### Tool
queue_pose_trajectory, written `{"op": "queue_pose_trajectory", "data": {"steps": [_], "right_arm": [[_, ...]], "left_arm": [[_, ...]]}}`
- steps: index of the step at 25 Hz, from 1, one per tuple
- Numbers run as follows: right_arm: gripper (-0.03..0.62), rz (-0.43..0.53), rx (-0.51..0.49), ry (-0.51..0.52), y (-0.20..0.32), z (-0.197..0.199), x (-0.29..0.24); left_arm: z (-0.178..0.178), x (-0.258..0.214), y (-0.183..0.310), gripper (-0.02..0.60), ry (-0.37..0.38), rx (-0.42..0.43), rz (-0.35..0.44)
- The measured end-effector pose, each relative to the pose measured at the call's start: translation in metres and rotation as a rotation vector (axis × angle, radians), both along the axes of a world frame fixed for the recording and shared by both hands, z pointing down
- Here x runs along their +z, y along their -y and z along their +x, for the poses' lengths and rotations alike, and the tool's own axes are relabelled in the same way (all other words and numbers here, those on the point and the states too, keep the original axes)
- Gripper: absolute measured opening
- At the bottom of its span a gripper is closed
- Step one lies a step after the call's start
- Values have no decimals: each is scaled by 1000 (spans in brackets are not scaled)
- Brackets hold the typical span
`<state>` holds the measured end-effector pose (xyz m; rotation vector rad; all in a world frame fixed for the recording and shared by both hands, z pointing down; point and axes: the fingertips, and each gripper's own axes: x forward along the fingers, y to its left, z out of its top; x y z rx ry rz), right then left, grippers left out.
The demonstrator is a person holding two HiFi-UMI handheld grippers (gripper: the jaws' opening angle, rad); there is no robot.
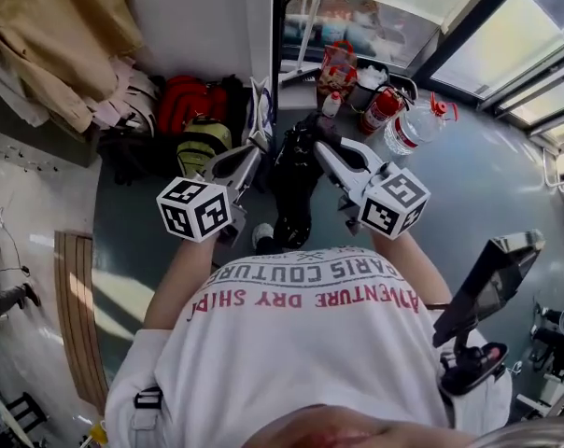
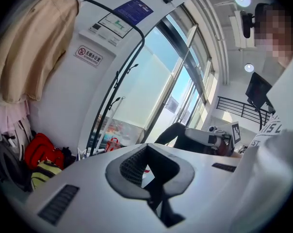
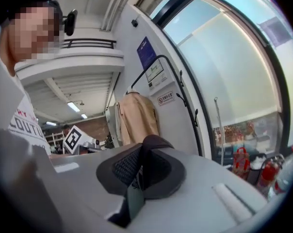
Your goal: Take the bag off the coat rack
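Note:
The black coat rack pole (image 1: 278, 26) rises by the window, and its curved arms with hooks (image 2: 118, 76) show in the left gripper view. A beige coat (image 1: 58, 35) hangs on it at the left. A black bag (image 1: 296, 180) hangs low by the pole, straight ahead of me and between both grippers. My left gripper (image 1: 254, 149) points at the bag's left side, its jaws together with nothing in them (image 2: 149, 166). My right gripper (image 1: 325, 149) sits at the bag's upper right, also shut and empty (image 3: 141, 166). Neither touches the bag.
A red backpack (image 1: 184, 101) and a yellow-green bag (image 1: 204, 143) lie on the floor left of the rack. A red shopping bag (image 1: 338, 68), a fire extinguisher (image 1: 380, 110) and a large water bottle (image 1: 413, 127) stand by the glass wall. A dark screen on a stand (image 1: 492, 278) is at my right.

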<state>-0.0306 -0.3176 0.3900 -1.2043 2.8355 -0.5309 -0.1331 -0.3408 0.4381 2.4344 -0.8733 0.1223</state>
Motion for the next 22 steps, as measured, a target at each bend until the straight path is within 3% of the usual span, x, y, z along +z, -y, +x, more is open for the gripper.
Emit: {"op": "queue_pose_trajectory", "data": {"steps": [4, 12, 18, 22], "right_arm": [[6, -4, 42, 35, -91, 48, 12], [6, -3, 17, 66, -255, 107, -9], [6, -28, -20, 47, -377, 141, -17], [6, -44, -19, 42, -430, 155, -18]], "left_arm": [[43, 2, -94, 2, -14, 13, 24], [108, -21, -280, 2, 4, -16, 68], [136, -41, -388, 2, 0, -9, 102], [150, -47, -426, 2, 8, 13, 104]]}}
